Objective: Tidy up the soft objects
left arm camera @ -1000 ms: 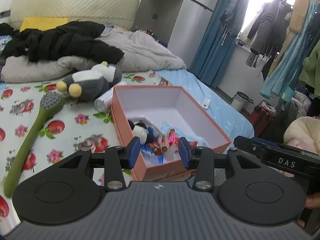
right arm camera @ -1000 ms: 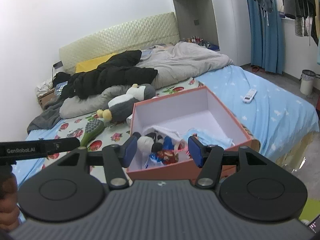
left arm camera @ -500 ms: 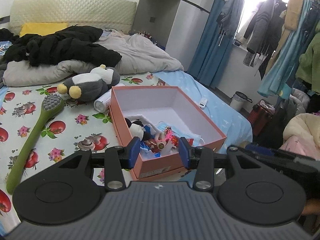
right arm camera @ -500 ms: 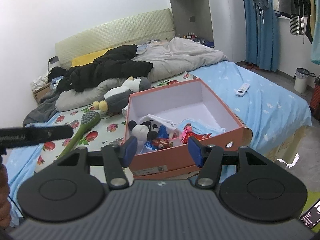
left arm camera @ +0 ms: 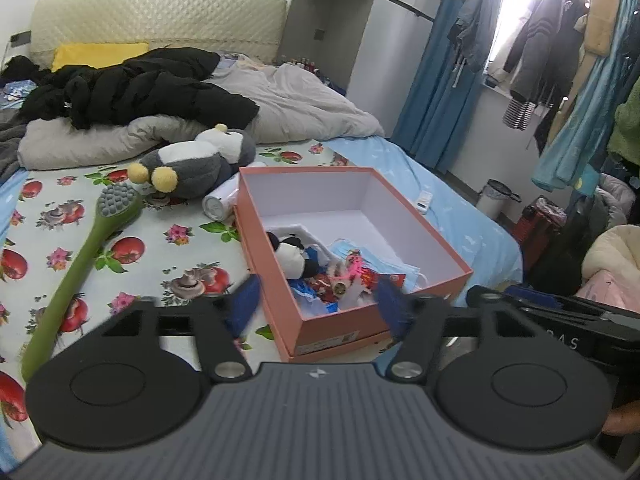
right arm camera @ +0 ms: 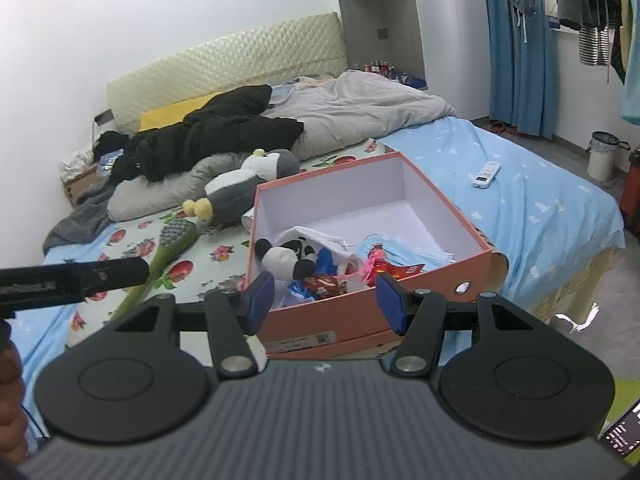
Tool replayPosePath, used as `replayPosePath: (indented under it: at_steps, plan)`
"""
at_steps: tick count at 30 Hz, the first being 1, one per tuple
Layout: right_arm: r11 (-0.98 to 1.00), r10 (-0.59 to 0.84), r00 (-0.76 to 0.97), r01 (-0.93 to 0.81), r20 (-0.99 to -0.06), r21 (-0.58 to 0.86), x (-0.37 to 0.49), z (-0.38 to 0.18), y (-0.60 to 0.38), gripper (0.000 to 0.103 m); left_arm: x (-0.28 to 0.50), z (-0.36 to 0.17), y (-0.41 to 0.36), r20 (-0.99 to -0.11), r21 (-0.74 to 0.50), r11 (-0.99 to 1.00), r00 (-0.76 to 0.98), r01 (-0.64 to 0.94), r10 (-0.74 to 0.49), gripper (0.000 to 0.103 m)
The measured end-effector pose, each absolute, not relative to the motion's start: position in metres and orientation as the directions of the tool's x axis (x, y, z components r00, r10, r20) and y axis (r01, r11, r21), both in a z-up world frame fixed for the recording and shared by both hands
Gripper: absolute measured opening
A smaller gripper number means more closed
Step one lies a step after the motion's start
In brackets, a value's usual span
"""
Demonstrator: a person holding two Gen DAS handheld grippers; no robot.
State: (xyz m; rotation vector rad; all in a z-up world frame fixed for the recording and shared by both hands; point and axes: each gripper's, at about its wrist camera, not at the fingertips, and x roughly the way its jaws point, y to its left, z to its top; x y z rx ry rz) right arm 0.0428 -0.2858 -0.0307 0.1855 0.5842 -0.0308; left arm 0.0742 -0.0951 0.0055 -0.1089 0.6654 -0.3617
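Left hand-held gripper [left arm camera: 318, 304]: jaws opening, blurred with motion, nothing between them, hovering over the near end of the box [left arm camera: 436, 236]. Right hand-held gripper [right arm camera: 322, 300]: jaws moderately apart, empty, poised just short of the same box's near wall.

Orange box, lid off, lying on the bed [right arm camera: 532, 184] near its foot edge. Inside, heaped at the near end: small panda plush [left arm camera: 294, 256], blue face masks [left arm camera: 384, 266], pink and red trinkets [left arm camera: 352, 272], white cloth [right arm camera: 316, 238]. Far half of the box bare and white.

Beside the box on the flowered sheet: grey plush [left arm camera: 200, 162] with yellow feet, touching a white roll [left arm camera: 220, 200] that rests against the box's far corner. Green long-handled brush [left arm camera: 76, 276] well to the left. Black jacket [left arm camera: 136, 90] piled over the grey quilt [left arm camera: 304, 106]. White remote [right arm camera: 486, 174] on the blue sheet, apart from the box.
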Motion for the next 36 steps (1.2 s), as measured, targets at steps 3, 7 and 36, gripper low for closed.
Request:
replayPosePath:
  at_steps: [3,7,36]
  plan:
    - [0.983,0.019,0.834,0.086,-0.551,0.164,0.0453,-0.0301,-0.288,0.063,0.0746,0.0064,-0.0957,-0.583,-0.185,0.941,0.739,0.284,-0.337,0.094]
    - [0.984,-0.003,0.839,0.099,-0.544,0.148,0.0457,-0.0294,-0.2913,0.096,0.0768,0.0065,-0.0946,-0.584,-0.177,0.945,0.744,0.273,-0.324,0.101]
    - [0.99,-0.014,0.835,0.09,-0.55,0.112,0.0489,-0.028,-0.2899,0.096,0.0784,0.0028,-0.0935,-0.611,-0.153,0.96,0.742,0.232,-0.277,0.103]
